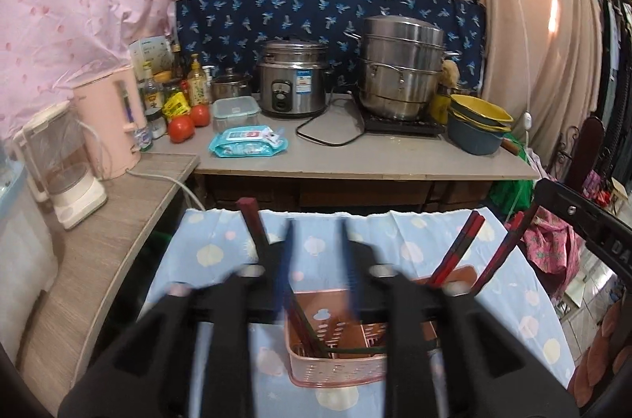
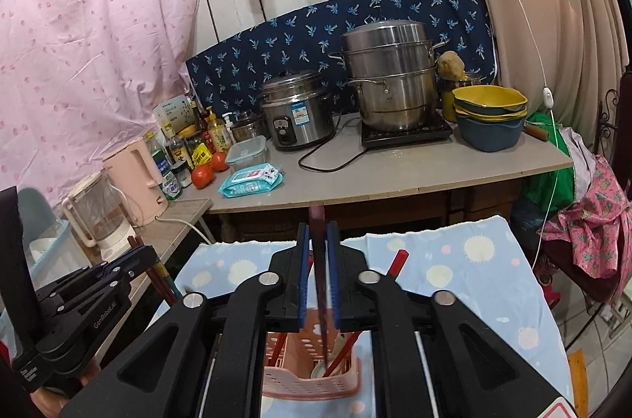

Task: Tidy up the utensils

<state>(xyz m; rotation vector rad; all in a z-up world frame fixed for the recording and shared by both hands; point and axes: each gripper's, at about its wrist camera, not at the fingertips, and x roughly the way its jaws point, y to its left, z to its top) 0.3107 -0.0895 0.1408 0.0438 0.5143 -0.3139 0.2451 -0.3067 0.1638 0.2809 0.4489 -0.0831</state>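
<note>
A pink slotted utensil basket stands on a blue patterned cloth, right under both grippers. Several dark red chopsticks lean in it. My left gripper is blurred, its blue pads wide apart and nothing pinched; one chopstick rises just outside its left finger, and others lie in the basket below the gap. My right gripper has its pads slightly apart, and a blurred dark red chopstick stands loose between them, its lower end in the basket.
Behind the cloth a grey counter carries a rice cooker, a steel steamer on a hotplate, stacked bowls, tomatoes and a wipes pack. A wooden side shelf at left holds a pink kettle and a blender.
</note>
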